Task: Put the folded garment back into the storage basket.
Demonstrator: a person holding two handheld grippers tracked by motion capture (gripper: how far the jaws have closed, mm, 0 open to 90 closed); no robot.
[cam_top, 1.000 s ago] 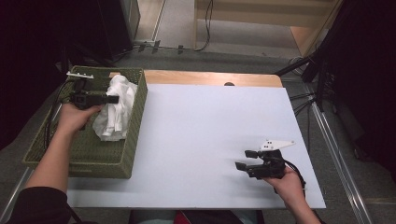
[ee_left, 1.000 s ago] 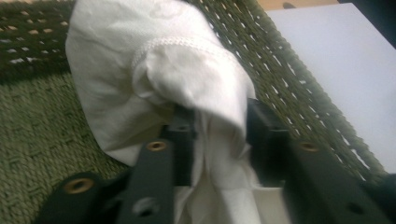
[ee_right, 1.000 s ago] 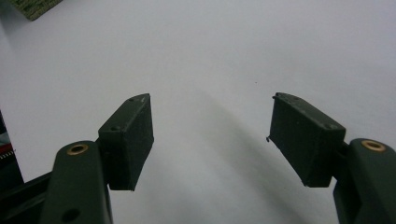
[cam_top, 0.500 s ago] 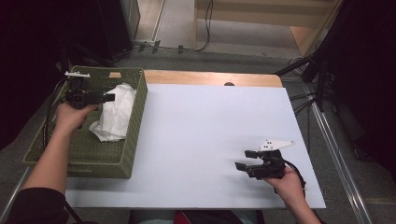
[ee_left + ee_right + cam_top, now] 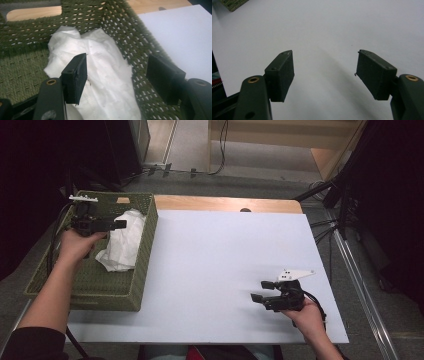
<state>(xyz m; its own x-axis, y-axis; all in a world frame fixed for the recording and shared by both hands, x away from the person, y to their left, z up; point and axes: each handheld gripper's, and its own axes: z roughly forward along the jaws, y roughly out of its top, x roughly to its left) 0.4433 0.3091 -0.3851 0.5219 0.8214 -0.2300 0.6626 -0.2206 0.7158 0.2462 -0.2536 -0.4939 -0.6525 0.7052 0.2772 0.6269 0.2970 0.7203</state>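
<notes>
A crumpled white cloth [image 5: 122,242] lies inside a green woven basket [image 5: 144,265] at the table's left. My left gripper [image 5: 120,224] hovers over the basket's far end, open; its jaws have just been opening. In the left gripper view the cloth [image 5: 105,75] lies below and beyond the gripper [image 5: 117,67], and neither pad presses on it. The basket's wall [image 5: 130,32] rises behind the cloth. My right gripper [image 5: 259,291] rests low at the front right of the white tabletop [image 5: 225,250], open. Nothing lies between the right gripper's [image 5: 325,68] jaws.
The white sheet covers most of the table, with a strip of bare wood [image 5: 225,203] along its far edge. A stand's dark legs [image 5: 330,205] and cables stand off the far right corner. The basket's corner [image 5: 233,3] shows at the top left of the right gripper view.
The left gripper was holding the cloth raised against the basket's right wall; it has let go, the cloth has settled into the basket, and the gripper has drawn slightly left. The right hand has kept still.
</notes>
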